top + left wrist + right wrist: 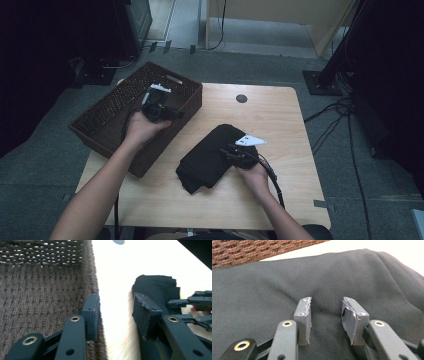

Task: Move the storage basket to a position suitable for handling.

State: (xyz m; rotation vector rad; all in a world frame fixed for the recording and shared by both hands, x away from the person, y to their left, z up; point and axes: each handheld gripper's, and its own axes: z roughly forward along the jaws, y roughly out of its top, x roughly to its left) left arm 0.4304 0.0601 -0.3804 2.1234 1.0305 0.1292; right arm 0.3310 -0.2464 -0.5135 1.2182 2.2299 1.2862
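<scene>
1. Resting on the folded black cloth (212, 157), the right gripper (325, 315) stands part open, nothing pinched; close on a fold before lifting.
2. Left gripper (116, 315) hangs open and empty over the basket (107, 112) rim, at ten o'clock from the cloth; keep it clear.

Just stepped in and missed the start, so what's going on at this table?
A person is working with a handheld tool in each hand. The right tool rests, jaws apart, on a folded black cloth lying on the light wooden table. The left tool hangs open and empty over the near rim of the dark brown woven basket, which looks empty where visible.
</scene>
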